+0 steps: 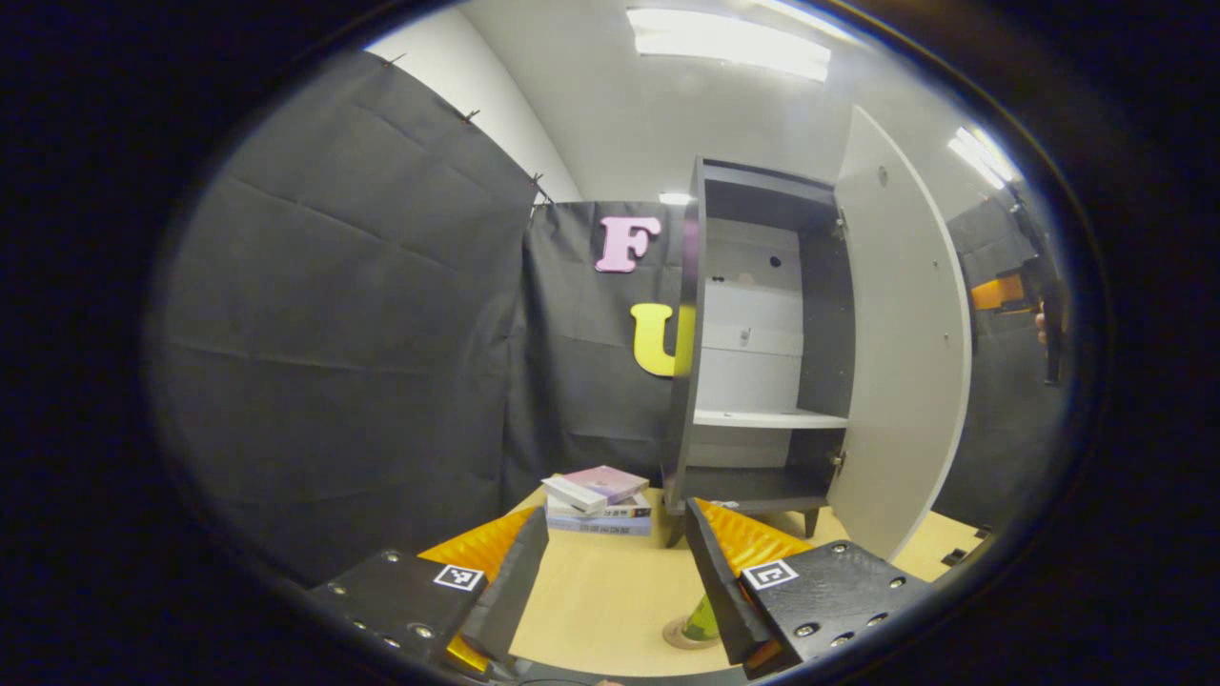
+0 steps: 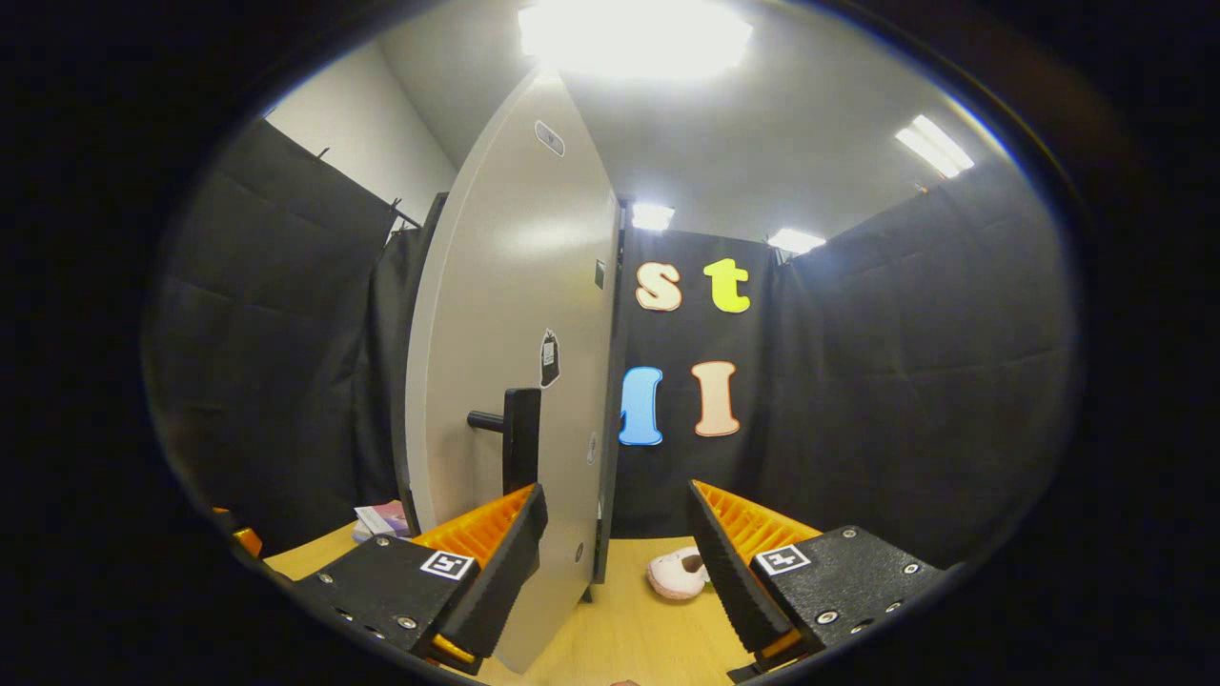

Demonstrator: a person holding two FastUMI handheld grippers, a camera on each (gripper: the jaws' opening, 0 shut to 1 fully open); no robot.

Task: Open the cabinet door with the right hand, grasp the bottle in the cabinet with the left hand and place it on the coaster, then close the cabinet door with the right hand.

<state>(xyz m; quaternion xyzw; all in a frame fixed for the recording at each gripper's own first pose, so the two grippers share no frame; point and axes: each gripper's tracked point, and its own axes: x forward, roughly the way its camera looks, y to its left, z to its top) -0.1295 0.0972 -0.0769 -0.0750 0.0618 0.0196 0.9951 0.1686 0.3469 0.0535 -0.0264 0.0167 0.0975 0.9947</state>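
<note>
The dark cabinet stands open on the wooden table, with its pale door swung out to the right and its white shelf bare. A green bottle stands on a round coaster low in the left gripper view, partly hidden by that gripper's right finger. My left gripper is open above the table and holds nothing. In the right gripper view the door fills the left half, its black handle just above my left finger. My right gripper is open, beside the door's edge.
A stack of books lies on the table left of the cabinet. A pale rounded object rests on the table behind the door. A hand with the other gripper shows at the far right, past the door.
</note>
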